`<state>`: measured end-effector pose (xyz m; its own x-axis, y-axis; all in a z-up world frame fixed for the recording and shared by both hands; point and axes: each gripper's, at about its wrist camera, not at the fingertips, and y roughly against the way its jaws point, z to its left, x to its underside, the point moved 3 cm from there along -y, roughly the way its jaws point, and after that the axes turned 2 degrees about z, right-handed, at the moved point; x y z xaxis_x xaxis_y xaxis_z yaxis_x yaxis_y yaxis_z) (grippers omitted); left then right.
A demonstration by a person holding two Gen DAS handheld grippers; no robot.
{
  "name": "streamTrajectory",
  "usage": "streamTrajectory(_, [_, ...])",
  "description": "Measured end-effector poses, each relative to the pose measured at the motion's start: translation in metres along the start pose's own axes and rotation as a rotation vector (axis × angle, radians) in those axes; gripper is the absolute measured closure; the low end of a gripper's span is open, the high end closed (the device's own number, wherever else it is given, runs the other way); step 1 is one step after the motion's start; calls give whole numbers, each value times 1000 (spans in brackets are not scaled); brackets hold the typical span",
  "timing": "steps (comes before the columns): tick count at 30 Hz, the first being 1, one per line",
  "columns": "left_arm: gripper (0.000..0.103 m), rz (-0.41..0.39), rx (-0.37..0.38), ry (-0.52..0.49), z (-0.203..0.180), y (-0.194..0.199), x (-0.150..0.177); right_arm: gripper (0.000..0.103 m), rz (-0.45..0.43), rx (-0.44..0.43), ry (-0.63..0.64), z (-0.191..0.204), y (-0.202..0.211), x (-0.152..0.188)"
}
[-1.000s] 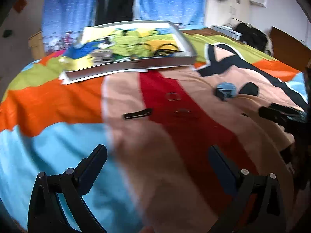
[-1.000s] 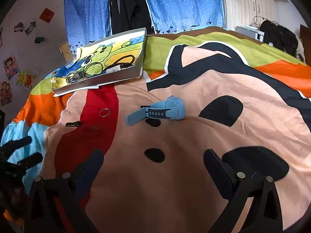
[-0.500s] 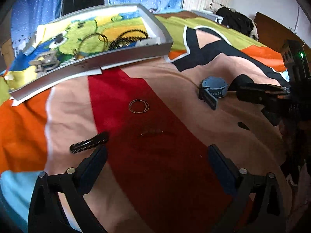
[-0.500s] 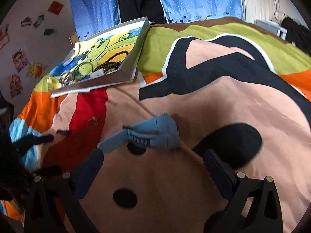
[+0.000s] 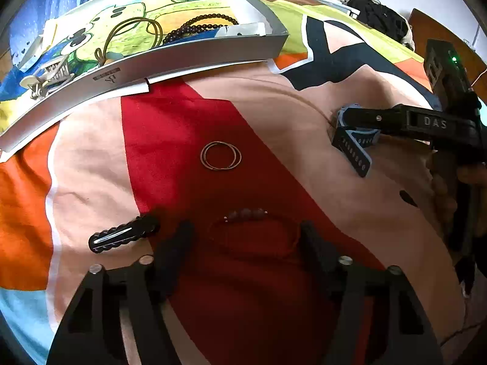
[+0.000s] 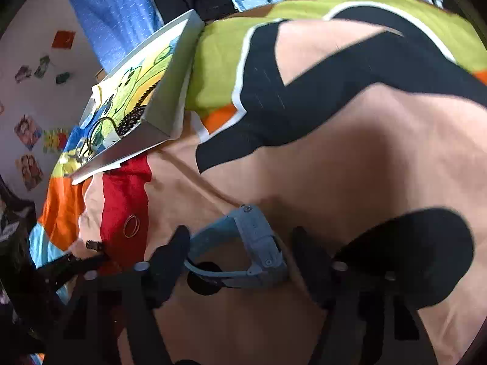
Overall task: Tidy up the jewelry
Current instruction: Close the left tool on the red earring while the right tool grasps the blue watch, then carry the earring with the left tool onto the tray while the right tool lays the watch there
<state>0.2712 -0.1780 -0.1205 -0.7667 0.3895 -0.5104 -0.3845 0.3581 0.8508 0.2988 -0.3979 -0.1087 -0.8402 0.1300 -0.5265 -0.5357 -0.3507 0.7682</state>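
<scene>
My left claw hangs low over the red stripe of the bedspread, its jaws about half apart and just now narrowing. A thin red bracelet with a few pale beads lies on the cloth between the fingertips; I see no pad pressing on it. A black hair clip lies just left of the left finger, and a pair of thin rings rests farther up the stripe.

My right claw is down on the peach part of the bed, its jaws also about half apart and just now closing in. The blue watch lies between its fingers: the case sits near the middle, and the strap curls toward the left finger, which looks to touch it. The right finger stands just clear of the case, so this is no firm grip. From the left camera that claw shows side-on with the watch strap sticking out below it.

The tray lies at the far side of the bed. Inside it are a dark bead string, a cord loop and a pale claw clip.
</scene>
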Motion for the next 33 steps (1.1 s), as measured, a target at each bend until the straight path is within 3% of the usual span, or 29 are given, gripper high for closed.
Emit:
streamTrajectory(5, [62,-3,15,-24,-7,0,0,54,-7,28,-14,0,4,13])
streamTrajectory(12, [88,-16,26,-17,-7,7,2,84,-25,67,-17,2,14,25])
streamTrajectory(15, [94,-17,33,1,-6,12,2,86,-31,68,-4,9,22,29])
streamTrajectory(26, [99,-50,84,54,2,53,14,86,-26,-4,45,62,48,52])
streamTrajectory(33, [99,-120,54,92,26,96,7,86,-71,-65,99,114,58,32])
